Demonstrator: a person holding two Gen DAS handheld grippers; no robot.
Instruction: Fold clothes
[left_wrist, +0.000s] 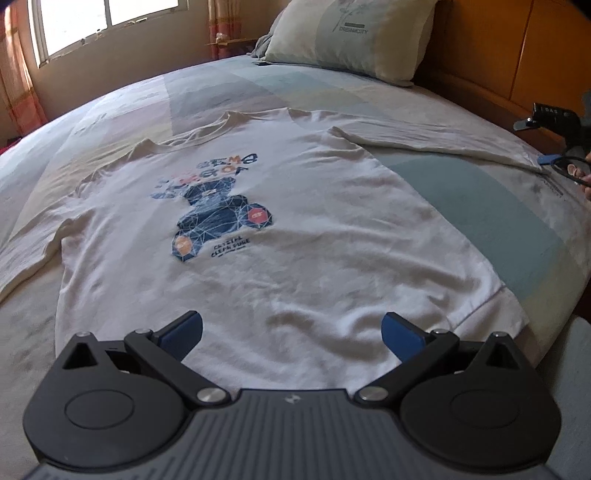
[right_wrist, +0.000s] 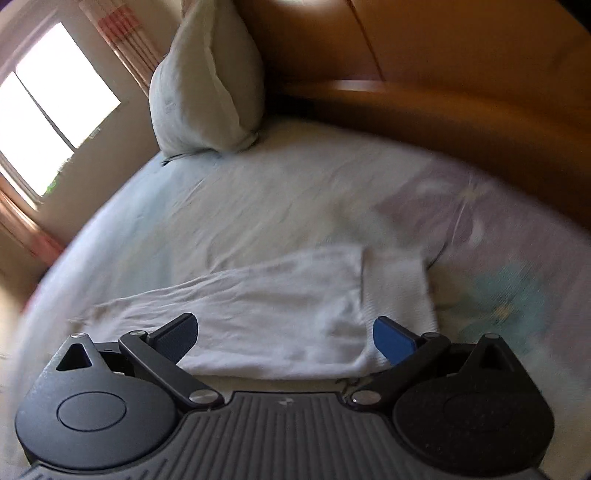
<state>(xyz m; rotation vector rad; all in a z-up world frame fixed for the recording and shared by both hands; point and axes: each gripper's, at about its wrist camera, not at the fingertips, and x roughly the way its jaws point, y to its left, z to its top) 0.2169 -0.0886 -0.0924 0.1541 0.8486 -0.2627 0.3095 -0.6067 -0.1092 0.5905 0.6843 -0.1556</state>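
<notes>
While both pairs of fingers stand spread wide and empty, the left gripper (left_wrist: 291, 334) hovers over the near hem of a white T-shirt (left_wrist: 295, 236) lying flat on the bed (left_wrist: 480, 206); the right gripper (right_wrist: 286, 338) hangs over its sleeve (right_wrist: 280, 306). The print reads "CRYSTAL CLEAN PURE".

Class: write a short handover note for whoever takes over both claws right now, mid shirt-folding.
Left claw: open, empty, above the shirt hem.
Right claw: open, empty, over the right sleeve; that view is blurred.
Shirt: flat on the bed, print up, collar toward the pillow, both sleeves spread.
Done: laid out only.
Left: all folds; probably start with the sleeves.
</notes>
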